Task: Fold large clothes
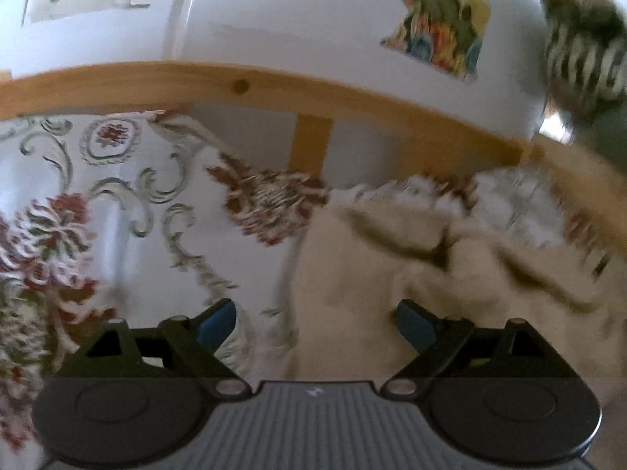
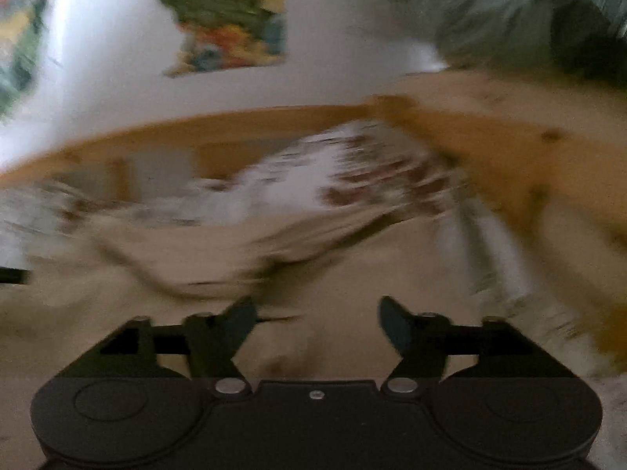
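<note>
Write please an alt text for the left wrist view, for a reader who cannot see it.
The open left gripper hovers over a crumpled beige garment lying on a white bedspread with red flowers and grey scrolls. Behind them run a wooden bed rail and a white wall with colourful pictures; the right side is motion-blurred.

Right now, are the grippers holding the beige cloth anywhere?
No. The left gripper and right gripper are both open, with nothing between their fingers. The beige cloth lies crumpled on the floral bedsheet.
</note>
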Motion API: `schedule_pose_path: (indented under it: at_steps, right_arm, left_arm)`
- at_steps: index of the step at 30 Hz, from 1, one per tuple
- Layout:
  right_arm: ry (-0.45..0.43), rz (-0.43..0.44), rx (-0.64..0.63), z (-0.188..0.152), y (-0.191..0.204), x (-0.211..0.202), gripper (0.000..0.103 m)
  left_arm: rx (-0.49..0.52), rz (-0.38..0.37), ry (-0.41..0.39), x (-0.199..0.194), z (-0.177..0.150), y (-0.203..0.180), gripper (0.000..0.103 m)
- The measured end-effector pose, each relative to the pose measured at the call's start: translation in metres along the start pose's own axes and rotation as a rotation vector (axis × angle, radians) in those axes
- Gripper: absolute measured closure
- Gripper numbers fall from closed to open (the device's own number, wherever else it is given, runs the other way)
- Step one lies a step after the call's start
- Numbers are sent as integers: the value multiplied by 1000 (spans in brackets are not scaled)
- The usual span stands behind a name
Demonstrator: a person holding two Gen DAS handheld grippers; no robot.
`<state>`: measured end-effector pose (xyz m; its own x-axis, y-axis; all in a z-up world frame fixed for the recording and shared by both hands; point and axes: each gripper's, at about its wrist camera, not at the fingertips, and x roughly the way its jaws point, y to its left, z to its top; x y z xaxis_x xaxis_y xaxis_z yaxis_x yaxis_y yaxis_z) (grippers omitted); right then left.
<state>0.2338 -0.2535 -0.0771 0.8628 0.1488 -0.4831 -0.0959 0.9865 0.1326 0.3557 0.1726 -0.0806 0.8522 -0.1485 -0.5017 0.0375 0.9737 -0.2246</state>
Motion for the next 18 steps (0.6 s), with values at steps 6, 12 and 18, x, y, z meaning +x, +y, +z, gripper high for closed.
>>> schedule_pose_path:
  at_steps: [6,12,18]
  right_arm:
    - [139,47,169,-12,0,27,36]
    - [116,12,169,1,3,38,93]
    - [72,-114,-11,11,11,59,90]
  left_arm:
    - [-44,-132,69,25,13,-42,19]
    - [110,-121,204,43,-15,-85,36]
    - [199,-39,233,51,-35,-99,35]
